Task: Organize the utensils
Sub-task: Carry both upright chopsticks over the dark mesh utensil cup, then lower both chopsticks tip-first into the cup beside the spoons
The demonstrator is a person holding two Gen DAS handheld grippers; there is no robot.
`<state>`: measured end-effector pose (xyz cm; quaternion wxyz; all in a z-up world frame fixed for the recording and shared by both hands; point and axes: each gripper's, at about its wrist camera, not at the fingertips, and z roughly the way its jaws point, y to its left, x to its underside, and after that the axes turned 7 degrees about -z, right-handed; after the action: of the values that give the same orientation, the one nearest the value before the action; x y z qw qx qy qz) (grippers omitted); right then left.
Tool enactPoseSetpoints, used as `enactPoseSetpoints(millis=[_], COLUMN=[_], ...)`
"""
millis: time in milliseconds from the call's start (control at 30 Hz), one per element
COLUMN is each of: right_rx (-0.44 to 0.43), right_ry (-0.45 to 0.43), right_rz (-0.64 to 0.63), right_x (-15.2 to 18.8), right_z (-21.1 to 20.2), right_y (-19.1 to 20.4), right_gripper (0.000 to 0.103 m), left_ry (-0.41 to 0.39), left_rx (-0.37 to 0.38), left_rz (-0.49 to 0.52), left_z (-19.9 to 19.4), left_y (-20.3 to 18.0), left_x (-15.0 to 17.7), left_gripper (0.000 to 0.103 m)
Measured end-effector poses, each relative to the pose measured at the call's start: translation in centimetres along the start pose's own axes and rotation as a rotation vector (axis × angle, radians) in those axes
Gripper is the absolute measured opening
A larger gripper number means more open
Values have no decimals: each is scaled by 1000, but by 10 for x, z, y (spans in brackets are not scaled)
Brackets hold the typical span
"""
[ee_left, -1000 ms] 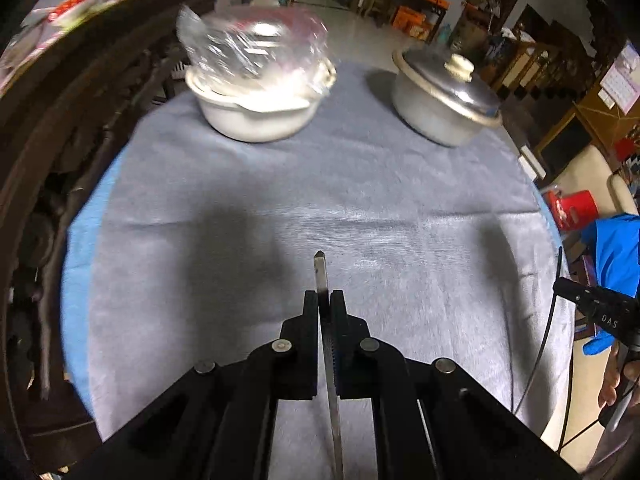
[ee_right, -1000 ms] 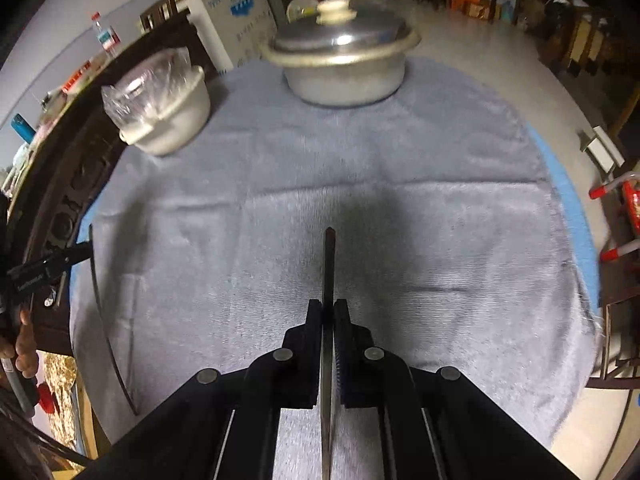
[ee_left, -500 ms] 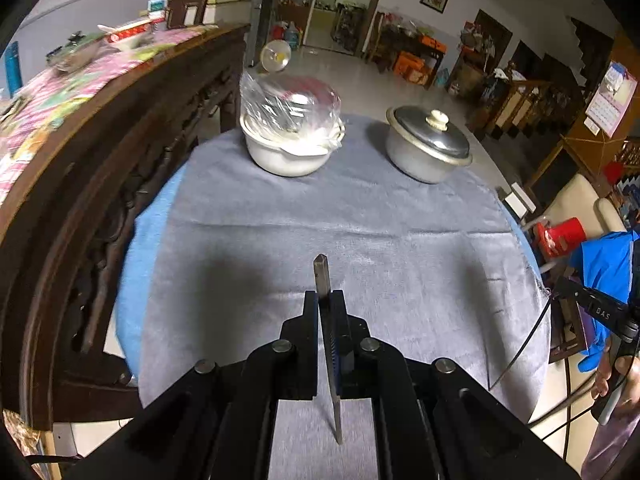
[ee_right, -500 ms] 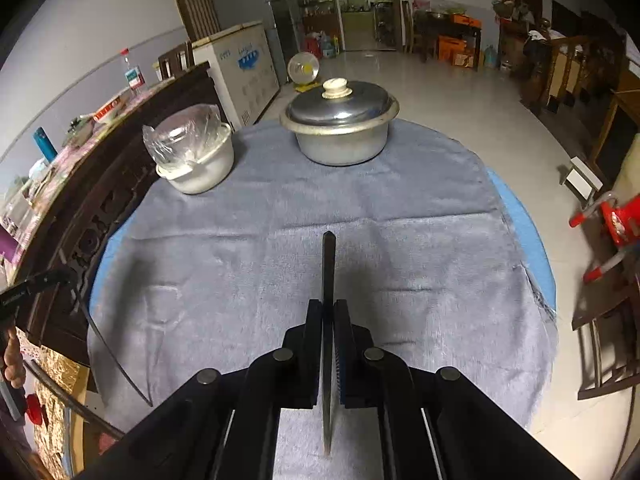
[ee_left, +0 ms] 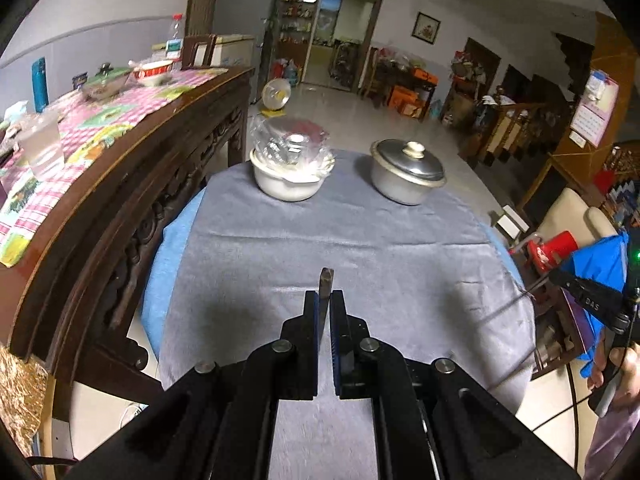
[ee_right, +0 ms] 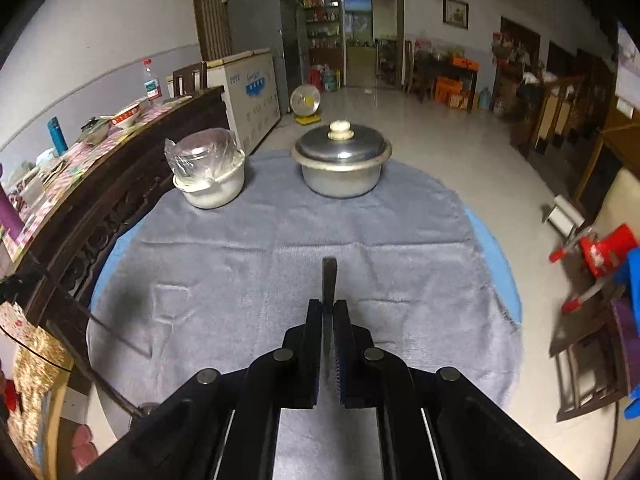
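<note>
Both hand-held grippers have risen and drawn back since the earlier frames, so the pots now sit farther ahead of them and more of the room shows beyond the worktop [ee_left: 360, 248].

Left hand-held gripper [ee_left: 325, 308] is clamped on a thin metal utensil [ee_left: 325, 280], which stands on edge between the jaws, its squared tip poking out past the fingertips. Right hand-held gripper [ee_right: 328, 312] is likewise closed on a second utensil [ee_right: 329, 276], a dark flat strip held on edge with its blunt end sticking forward. What kind of utensil each is cannot be told from these edge-on views.

Well ahead of both hand-held grippers, at the far side of the grey cloth [ee_right: 280, 264], stand two pots: a white pot [ee_left: 288, 184] with clear plastic bunched over its top, ahead and left, and a lidded metal pot [ee_left: 406, 178] ahead and right, the two apart from each other.

At the right edge of the left view, a hand [ee_left: 618, 372] grips the other handle.
</note>
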<state>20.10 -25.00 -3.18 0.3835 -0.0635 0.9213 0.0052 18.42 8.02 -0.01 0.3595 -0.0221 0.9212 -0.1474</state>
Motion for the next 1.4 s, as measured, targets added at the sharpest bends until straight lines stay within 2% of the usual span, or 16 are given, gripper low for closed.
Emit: enactPoseSetpoints(millis=[300,500,700,900,1200,1400], right_rx=[37,-72,-219,-271,-312,-321], right_ry=[-96,-156,-184,-176,-105,-68], right_rz=[-48,-82,-101,-100,-88,-97], right_x=[10,6,0,1,16,24], right_z=[-86,-149,-180,-167,-115,-96], right_y=[6,24,54,83,106,112], right_gripper=[6,6,6,6,6,7], left_ry=[-57,-83,-114,-109,-33,-24], left_rx=[109,201,285,307,261,232], left_rz=[86,133,157,160,98,97], left_z=[-71,-116,-146,-131,-77,-72], left_y=[-29,-51,-75,-95,-90,-89], left_x=[12,15,12,17,36,49], left_gripper=[5,5,5,5,5,5])
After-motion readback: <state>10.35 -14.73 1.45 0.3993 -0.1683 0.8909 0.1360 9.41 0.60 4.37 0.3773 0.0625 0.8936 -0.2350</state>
